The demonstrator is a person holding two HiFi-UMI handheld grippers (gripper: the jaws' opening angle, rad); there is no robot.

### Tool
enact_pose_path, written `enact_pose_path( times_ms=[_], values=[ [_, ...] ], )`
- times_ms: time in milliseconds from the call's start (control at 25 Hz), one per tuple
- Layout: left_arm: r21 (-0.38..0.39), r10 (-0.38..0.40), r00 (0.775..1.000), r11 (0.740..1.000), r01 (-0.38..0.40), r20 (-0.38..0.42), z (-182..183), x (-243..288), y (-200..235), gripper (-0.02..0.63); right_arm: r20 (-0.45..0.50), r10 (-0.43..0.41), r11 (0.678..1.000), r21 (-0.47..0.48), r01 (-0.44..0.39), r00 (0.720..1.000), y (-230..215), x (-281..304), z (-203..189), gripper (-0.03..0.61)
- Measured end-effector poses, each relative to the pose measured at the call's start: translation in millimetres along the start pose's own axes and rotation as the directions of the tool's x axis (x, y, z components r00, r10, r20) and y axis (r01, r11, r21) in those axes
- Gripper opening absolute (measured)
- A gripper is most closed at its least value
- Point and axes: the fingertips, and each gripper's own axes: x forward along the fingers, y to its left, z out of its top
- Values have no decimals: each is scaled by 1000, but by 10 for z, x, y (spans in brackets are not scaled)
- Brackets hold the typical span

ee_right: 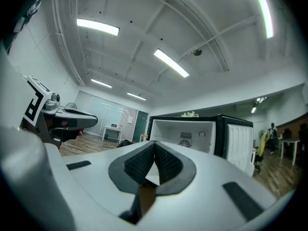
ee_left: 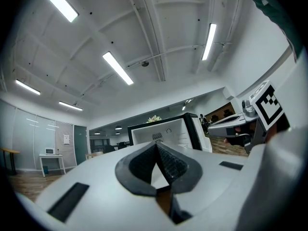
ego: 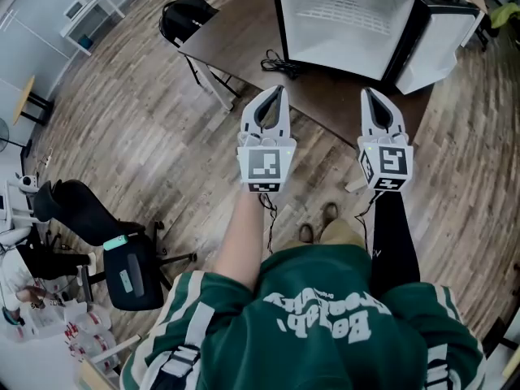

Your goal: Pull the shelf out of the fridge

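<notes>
The fridge (ego: 345,23) stands open on a brown table (ego: 325,104), black-framed with a white inside, its door (ego: 443,43) swung out to the right. Faint lines cross its inside in the head view; I cannot make out the shelf clearly. My left gripper (ego: 280,90) and right gripper (ego: 367,93) are held side by side over the table's near edge, pointing at the fridge and well short of it. Both are shut with nothing between the pads. The fridge (ee_left: 166,131) shows beyond the left gripper (ee_left: 156,143), and the fridge (ee_right: 192,131) beyond the right gripper (ee_right: 154,142).
A black cable (ego: 280,63) lies on the table in front of the fridge. A dark chair (ego: 185,15) stands at the table's left end. A black office chair (ego: 122,258) is at the lower left on the wooden floor. White shelving (ego: 85,15) stands far left.
</notes>
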Motion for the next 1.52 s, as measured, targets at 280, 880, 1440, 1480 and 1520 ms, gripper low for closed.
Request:
enact_pose_path(
  times_ms=[280,880,1440,1480,1520],
  values=[
    [6,-6,1000,1000,7,-15,-79,106,24,15,-3,5,1000,10,-5,1000,-22,166,-35,9],
    [-17,-26,999,1000,26,-22,-322,825,23,15,-36,19,995,-92,-23,999,-369,798,-134,189],
    [3,-55,998,998,55,-17,-458,1916,50,15,-107,10,948,-316,-43,994,-864,1659,-296,181],
    [5,-56,998,998,56,-17,-468,1982,46,15,-109,8,946,-322,-43,994,-901,1711,-314,181],
    [5,-57,998,998,57,-15,-474,2043,44,15,-111,6,942,-334,-43,994,-936,1762,-331,181]
  ],
)
